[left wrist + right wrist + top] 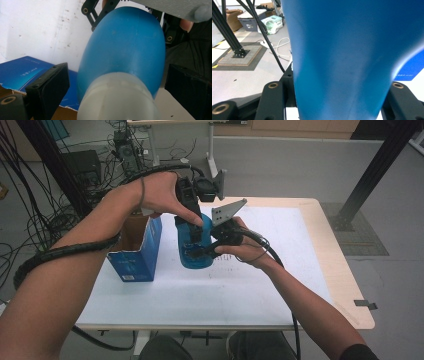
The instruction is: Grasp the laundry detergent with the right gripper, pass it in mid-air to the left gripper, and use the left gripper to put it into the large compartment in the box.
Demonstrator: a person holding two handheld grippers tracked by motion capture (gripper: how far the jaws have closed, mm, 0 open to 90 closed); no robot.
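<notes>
A blue bottle (pixel 194 251) stands upright on the white-covered table (pixel 260 290). My right gripper (pixel 206 249) comes in from the right and is shut on the bottle's body (pixel 342 55), with a jaw on each side of it in the right gripper view (pixel 337 100). My left gripper (pixel 195 231) reaches down from above. In the left gripper view its jaws (pixel 117 95) stand open on either side of the bottle's whitish cap (pixel 117 102), with small gaps to it. The right gripper's black fingers (pixel 91 12) show behind the bottle (pixel 125 45).
An open blue carton (pixel 135 252) stands on the table just left of the bottle, also seen as a blue box (pixel 22 72). Cables and equipment crowd the floor at the back left (pixel 115 150). A black frame post (pixel 375 165) rises at the right.
</notes>
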